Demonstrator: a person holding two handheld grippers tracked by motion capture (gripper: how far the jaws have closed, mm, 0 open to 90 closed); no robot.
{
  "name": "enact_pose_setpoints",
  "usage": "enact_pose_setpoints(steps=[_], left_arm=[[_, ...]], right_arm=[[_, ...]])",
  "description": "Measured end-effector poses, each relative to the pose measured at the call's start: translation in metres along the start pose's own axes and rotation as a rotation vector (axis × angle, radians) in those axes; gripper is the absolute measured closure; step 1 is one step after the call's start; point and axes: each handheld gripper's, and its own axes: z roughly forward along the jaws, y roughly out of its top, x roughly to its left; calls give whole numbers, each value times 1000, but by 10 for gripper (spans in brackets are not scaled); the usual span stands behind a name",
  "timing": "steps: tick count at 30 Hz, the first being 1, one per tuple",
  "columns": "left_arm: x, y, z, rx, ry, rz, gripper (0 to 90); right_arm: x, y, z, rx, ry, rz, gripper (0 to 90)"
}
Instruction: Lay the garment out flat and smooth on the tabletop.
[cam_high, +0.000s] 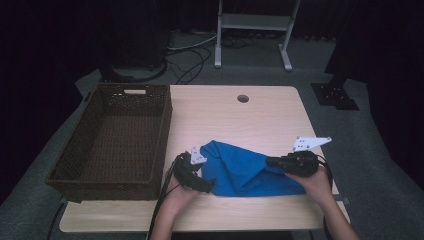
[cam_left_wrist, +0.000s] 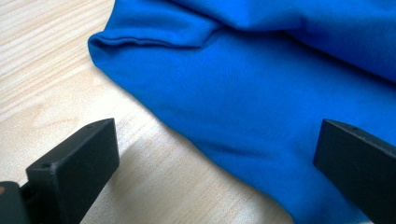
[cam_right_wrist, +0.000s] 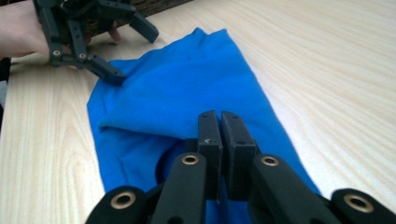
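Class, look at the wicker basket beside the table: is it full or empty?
Empty. In the high view the basket shows only its bare woven floor and walls; the blue cloth lies outside it on the table.

The wicker basket (cam_high: 112, 142) walls off the left; bare surface (cam_high: 260, 120) beyond the blue cloth (cam_high: 242, 170) lies open.

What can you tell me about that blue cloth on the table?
The blue cloth is a plain, soft knit-looking fabric, loosely folded and rumpled on the pale wooden table, right of the wicker basket. The right gripper is shut, pinching a raised fold. The left gripper is open at its left edge, one finger touching it.
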Motion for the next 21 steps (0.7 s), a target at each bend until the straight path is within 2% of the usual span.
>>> enact_pose_setpoints(steps=[9, 21], left_arm=[[0, 0, 0, 0, 0, 0, 0], [0, 0, 0, -1, 0, -1, 0]], right_arm=[[-8, 11, 1, -23, -20, 1, 870], [-28, 20, 4, -53, -46, 24, 870]])
